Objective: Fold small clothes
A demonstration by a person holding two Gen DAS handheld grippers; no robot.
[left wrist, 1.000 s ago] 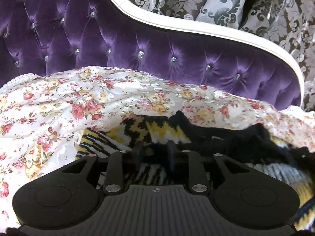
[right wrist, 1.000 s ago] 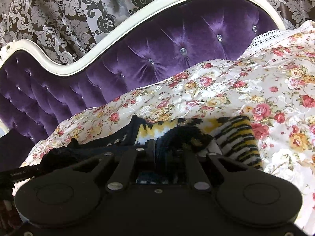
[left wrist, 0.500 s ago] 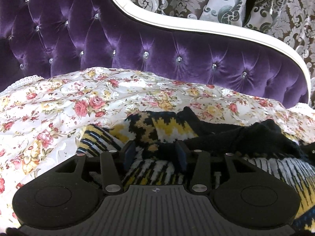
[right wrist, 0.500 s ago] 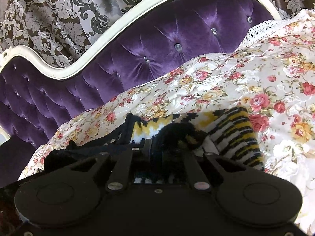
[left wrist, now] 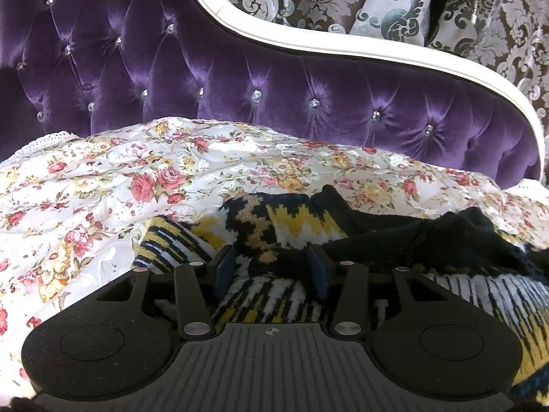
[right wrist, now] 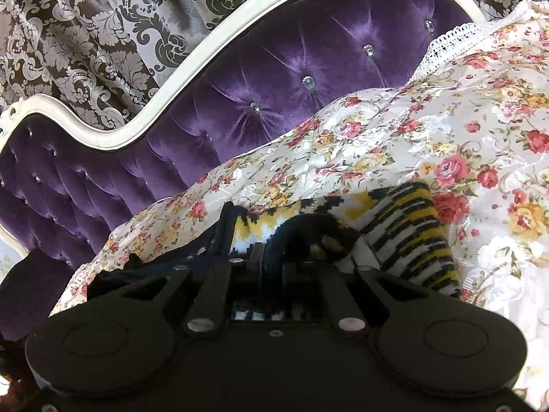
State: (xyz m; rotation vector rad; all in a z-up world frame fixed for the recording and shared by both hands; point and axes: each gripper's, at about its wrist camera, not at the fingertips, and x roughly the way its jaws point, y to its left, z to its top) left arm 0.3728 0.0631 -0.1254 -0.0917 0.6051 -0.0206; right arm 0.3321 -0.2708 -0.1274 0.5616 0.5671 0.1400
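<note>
Left tongs [left wrist: 271, 267] just spread, straddling knit sweater [left wrist: 295, 223] – right tongs [right wrist: 274, 267] clench it.

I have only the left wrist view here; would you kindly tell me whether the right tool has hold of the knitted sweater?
Observer: Yes, the right tool is shut on a dark fold of the sweater.
Operator: Thank you. Where does the striped end lie relative to that tool?
Observer: The striped end lies just to the tool's right in the right wrist view, resting on the floral bedspread and outside the grip.
</note>
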